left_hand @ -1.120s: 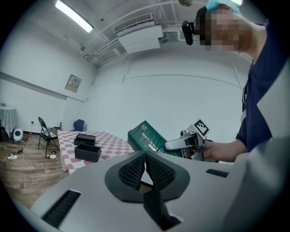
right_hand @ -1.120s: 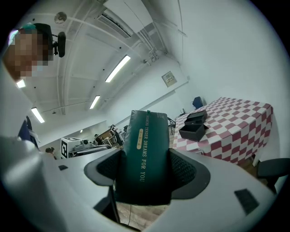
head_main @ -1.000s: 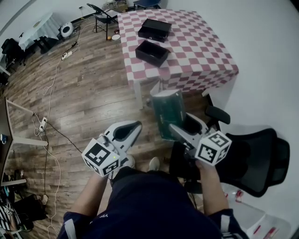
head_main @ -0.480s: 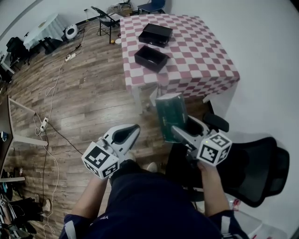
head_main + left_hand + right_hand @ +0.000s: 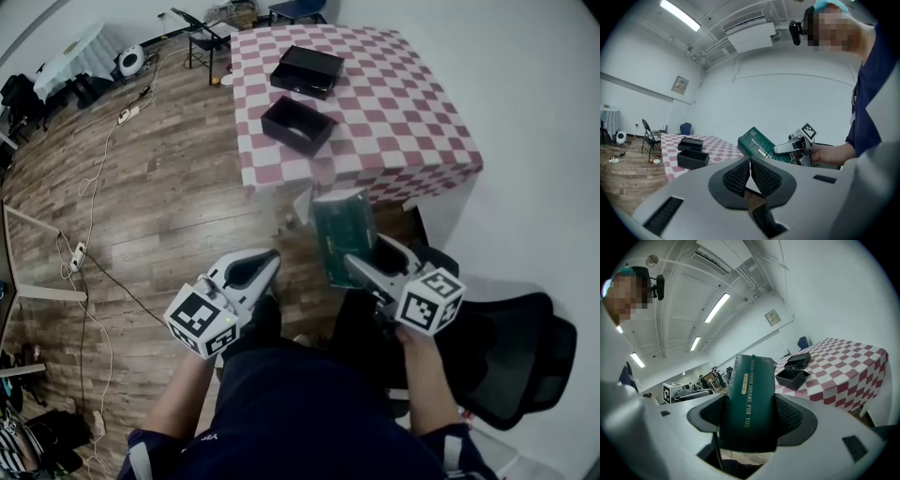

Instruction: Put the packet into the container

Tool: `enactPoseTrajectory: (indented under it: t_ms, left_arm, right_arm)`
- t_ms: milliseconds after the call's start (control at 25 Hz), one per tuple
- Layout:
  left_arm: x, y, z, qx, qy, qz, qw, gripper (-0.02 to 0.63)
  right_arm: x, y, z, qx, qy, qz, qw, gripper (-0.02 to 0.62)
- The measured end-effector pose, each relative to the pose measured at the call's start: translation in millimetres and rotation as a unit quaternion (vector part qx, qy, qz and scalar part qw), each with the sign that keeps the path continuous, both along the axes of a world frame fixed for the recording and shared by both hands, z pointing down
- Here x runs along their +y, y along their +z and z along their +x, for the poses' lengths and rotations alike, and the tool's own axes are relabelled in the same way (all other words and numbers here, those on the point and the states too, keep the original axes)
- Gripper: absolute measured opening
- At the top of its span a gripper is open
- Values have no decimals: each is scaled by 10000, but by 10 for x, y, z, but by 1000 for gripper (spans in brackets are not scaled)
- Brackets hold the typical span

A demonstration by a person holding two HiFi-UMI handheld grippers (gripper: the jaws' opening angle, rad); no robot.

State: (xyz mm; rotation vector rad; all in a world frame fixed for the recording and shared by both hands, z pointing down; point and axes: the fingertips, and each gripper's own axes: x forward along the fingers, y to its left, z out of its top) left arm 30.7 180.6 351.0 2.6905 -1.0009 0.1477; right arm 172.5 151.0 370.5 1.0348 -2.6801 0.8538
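My right gripper (image 5: 353, 264) is shut on a dark green packet (image 5: 342, 234) with gold print, held in the air just short of the table's near edge. The same packet (image 5: 751, 399) stands upright between the jaws in the right gripper view. My left gripper (image 5: 255, 267) hangs beside it over the wooden floor, jaws shut with nothing between them. Two black open containers sit on the checked table: the nearer container (image 5: 297, 124) and a farther one (image 5: 305, 69). From the left gripper view the packet (image 5: 761, 146) and the containers (image 5: 693, 158) are also visible.
The red-and-white checked table (image 5: 394, 103) stands ahead against a white wall. A black office chair (image 5: 497, 342) is at my right. Cables (image 5: 89, 202) trail over the wooden floor on the left, and folding chairs (image 5: 208, 33) stand beyond the table.
I have moved closer to the table, which now sits lower and nearer in the head view. Both grippers keep their hold and relative positions.
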Motion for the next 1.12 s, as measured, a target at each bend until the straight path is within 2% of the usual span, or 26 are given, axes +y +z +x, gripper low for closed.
enactPoseTrajectory:
  t_ms: [240, 600, 840, 1120]
  left_arm:
    - [-766, 148, -235, -62, 126, -101, 9999, 31]
    - [-1963, 392, -845, -66, 171, -431, 9989, 31]
    - [-2401, 650, -1107, -79, 282, -523, 9982, 31]
    - [-3115, 561, -1327, 10, 456, -553, 9974, 31]
  right_arm:
    - [-769, 128, -248, -4, 109, -121, 9999, 341]
    - [-1959, 284, -803, 164, 192, -341, 9991, 339]
    - [-2319, 547, -1012, 222, 351, -389, 9984, 339]
    - [-2996, 398, -1243, 451, 426, -421, 9972, 339]
